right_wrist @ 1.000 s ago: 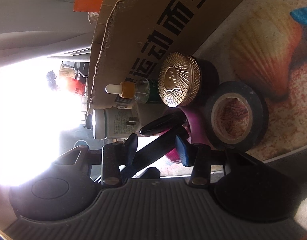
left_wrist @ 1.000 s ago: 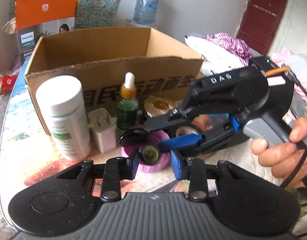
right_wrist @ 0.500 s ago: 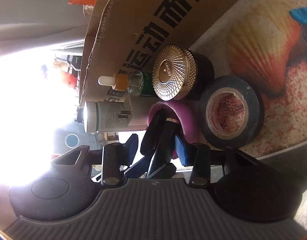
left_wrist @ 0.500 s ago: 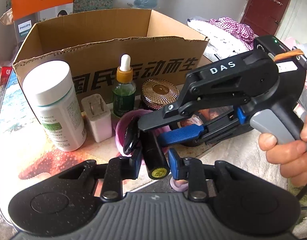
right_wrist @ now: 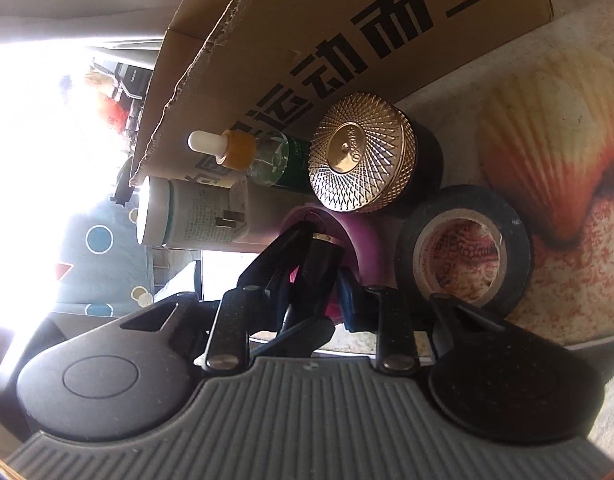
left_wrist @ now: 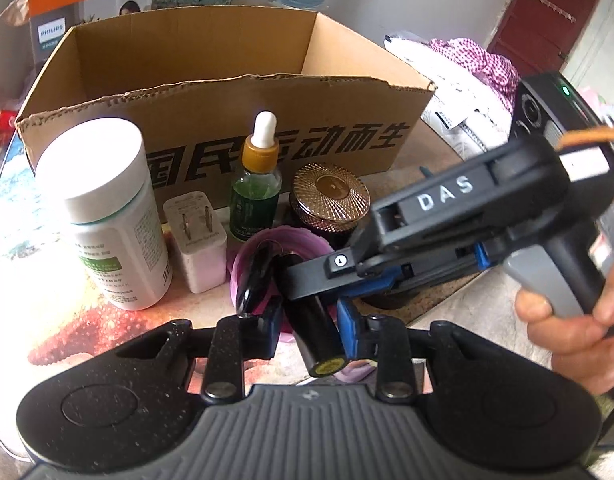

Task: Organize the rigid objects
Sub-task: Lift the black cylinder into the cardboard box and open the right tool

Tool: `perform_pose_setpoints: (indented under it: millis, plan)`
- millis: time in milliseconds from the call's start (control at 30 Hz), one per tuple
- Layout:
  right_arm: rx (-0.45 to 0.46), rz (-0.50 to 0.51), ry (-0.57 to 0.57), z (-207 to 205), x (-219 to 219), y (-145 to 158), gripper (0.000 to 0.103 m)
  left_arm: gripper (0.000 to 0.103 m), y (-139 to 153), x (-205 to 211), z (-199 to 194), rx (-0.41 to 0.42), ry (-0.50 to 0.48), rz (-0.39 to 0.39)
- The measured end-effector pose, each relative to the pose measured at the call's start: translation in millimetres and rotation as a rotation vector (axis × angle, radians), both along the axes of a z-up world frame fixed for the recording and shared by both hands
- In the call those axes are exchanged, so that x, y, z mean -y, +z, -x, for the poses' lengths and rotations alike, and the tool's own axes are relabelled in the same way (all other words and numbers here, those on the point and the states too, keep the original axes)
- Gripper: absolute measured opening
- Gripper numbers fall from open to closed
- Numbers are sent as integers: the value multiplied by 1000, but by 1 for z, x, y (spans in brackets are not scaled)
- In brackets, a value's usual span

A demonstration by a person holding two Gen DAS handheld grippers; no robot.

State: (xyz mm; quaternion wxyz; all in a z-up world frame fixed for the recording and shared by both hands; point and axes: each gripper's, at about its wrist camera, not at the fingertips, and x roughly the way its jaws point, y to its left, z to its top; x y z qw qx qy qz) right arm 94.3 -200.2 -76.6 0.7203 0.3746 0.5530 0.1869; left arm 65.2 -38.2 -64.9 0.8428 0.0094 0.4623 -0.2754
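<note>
Two grippers converge on one black cylindrical tube point(left_wrist: 315, 332), which looks like a lipstick or a similar cosmetic; the label on its end is too small to read. The left gripper point(left_wrist: 307, 332) has its blue pads on either side of the tube; whether they press it cannot be told. The right gripper point(left_wrist: 307, 276), entering from 3 o'clock in the left wrist view, crosses the tube's upper part; its finger state also cannot be told. Judged purpose: a handover or a joint lift out of the pink cup point(left_wrist: 267, 248).

Container contents:
- Pink cup, at 12 o'clock from the left gripper: it holds a glossy black oblong item point(left_wrist: 253, 272) and the upper end of the tube.
- Cardboard box point(left_wrist: 227, 92), beyond the cup at 12 o'clock: its visible interior shows no objects; the floor is hidden behind the front wall.

Standing in a row against the box front: a white pill bottle point(left_wrist: 107, 216) at 10 o'clock, a white plug adapter point(left_wrist: 195, 240), a green dropper bottle point(left_wrist: 255, 192), and a gold-lidded jar point(left_wrist: 331, 196) at 1 o'clock. A black tape roll point(right_wrist: 463, 248) lies just beside the jar.
</note>
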Motion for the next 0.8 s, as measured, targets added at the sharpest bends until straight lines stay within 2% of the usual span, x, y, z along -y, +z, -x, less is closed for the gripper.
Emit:
perform_pose_setpoints:
  millis: [233, 433, 633, 800]
  plan:
    - [73, -25, -33, 15, 12, 11, 21, 30, 13, -1, 6, 23, 4, 25]
    - [194, 6, -32, 23, 10, 44, 21, 30, 40, -1, 14, 105, 19, 42]
    - [364, 11, 0, 10, 4, 107, 21, 30, 95, -12, 5, 233, 35, 79]
    - [467, 3, 62, -35, -4, 154, 21, 33, 135, -21, -31, 289, 86, 93]
